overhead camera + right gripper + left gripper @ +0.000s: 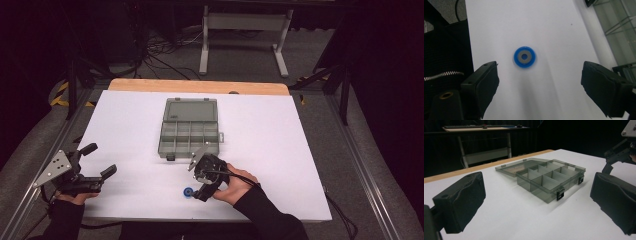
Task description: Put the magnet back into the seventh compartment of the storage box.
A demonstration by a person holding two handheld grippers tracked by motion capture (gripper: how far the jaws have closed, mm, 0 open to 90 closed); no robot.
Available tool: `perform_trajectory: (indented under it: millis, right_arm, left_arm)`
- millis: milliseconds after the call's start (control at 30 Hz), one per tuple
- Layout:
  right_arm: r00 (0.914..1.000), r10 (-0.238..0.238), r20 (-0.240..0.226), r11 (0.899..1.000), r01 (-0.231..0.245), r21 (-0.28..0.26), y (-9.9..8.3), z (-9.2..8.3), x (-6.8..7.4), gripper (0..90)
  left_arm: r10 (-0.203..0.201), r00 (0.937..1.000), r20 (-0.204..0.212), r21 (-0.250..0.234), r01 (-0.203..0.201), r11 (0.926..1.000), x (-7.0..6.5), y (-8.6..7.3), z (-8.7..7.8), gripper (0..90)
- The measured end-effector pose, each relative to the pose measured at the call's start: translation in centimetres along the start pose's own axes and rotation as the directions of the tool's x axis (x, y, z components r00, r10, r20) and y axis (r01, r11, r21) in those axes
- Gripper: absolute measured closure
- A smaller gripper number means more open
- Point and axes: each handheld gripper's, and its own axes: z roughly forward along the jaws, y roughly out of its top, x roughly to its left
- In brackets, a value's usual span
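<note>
High view: right gripper [191, 186] points down over a blue ring [187, 192] lying flat near the front edge of the white desk [300, 150], fingers [484, 85] spread wide, empty. Left gripper [95, 165] rests at the desk's left, fingers wide apart and empty, facing the open compartment box [190, 131].

A blue ring [524, 56] lies flat on the white table [554, 30], beyond the hand-held gripper's [540, 82] spread jaws.
</note>
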Motion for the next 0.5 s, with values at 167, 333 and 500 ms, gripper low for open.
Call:
perform_trajectory:
  millis: [167,333,500]
  right_arm:
    - [0.9999,0.003,-0.012,1.0,-0.003,0.019,0.2,0.7,0.3,14.9]
    - [0.9997,0.003,-0.026,0.999,-0.002,0.04,0.3,1.7,0.5,15.1]
    - [0.9993,0.003,-0.036,0.999,-0.002,0.046,0.5,2.5,0.6,15.5]
  left_arm:
    - [0.0,1.0,0.0,0.0,0.0,1.0,0.0,0.0,0.0,0.6]
    - [0.0,1.0,0.0,-0.001,0.0,1.0,0.0,0.0,0.0,0.6]
    - [-0.001,1.0,0.0,0.0,0.001,1.0,0.0,0.0,0.0,0.6]
